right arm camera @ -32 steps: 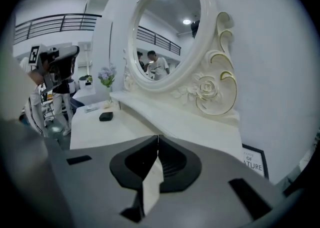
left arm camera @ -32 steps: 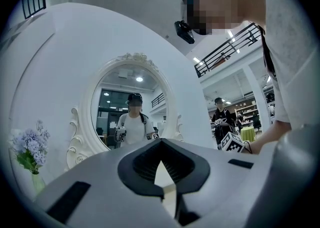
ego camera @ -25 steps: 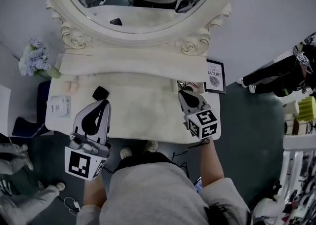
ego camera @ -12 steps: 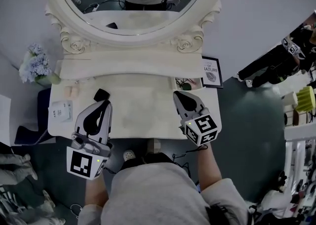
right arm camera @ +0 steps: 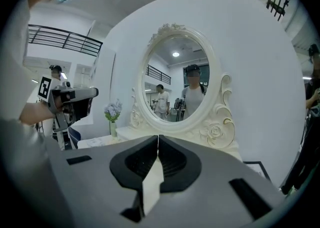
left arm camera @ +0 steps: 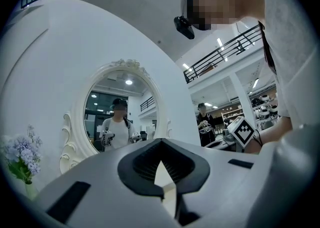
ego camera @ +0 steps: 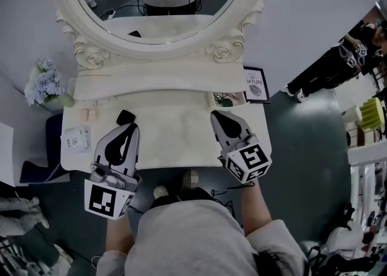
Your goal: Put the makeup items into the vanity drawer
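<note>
Hovering over the tabletop [ego camera: 172, 141], your left tongs [ego camera: 130, 126] and right tongs [ego camera: 216, 115] are both clenched, empty. The black makeup item [ego camera: 125, 115] lies just beyond the left tips. Release the left tongs before descending; the drawer is not visible.

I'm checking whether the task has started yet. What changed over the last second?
Very little. The right gripper drew back slightly toward the person; the left gripper barely shifted. Nothing was taken or let go: both stay shut and empty above the vanity top. The white box at its left end has not moved.
</note>
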`<state>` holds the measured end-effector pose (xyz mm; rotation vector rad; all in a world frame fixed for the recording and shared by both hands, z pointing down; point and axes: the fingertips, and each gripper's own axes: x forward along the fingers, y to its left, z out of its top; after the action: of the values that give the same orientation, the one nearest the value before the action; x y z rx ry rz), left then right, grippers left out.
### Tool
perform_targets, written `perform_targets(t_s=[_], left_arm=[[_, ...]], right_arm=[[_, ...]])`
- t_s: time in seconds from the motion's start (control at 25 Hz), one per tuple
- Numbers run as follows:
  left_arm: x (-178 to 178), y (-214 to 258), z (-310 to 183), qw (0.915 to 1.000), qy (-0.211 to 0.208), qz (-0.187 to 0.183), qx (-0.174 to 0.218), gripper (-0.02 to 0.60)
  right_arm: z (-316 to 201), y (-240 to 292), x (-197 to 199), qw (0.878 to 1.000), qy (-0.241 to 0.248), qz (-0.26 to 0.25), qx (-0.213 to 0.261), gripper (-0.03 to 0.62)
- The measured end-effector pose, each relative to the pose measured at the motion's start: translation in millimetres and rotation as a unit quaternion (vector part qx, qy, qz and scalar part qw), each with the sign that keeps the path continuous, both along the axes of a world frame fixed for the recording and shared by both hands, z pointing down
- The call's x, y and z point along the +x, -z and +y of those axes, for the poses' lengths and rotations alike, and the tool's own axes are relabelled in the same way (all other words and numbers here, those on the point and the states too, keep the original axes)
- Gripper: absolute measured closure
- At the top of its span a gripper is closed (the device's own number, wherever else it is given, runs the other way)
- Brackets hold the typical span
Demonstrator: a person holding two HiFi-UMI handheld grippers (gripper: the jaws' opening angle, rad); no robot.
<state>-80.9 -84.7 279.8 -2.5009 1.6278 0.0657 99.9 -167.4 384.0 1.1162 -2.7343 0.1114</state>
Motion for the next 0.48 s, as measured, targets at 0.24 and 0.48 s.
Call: perform_targets(t_s=[0.24, 0.48], left_arm=[[-1, 2, 8, 1.0000, -0.008, -0.001, 0.003, 0.574], [-6, 6, 18, 0.9998, -0.015, 0.004, 0.009, 0.574]], right_arm=[[16, 21, -7, 1.000, -0.008, -0.008, 0.026, 0.571], [35, 32, -16, 0.999, -0.006, -0.019, 0.040, 0.571]])
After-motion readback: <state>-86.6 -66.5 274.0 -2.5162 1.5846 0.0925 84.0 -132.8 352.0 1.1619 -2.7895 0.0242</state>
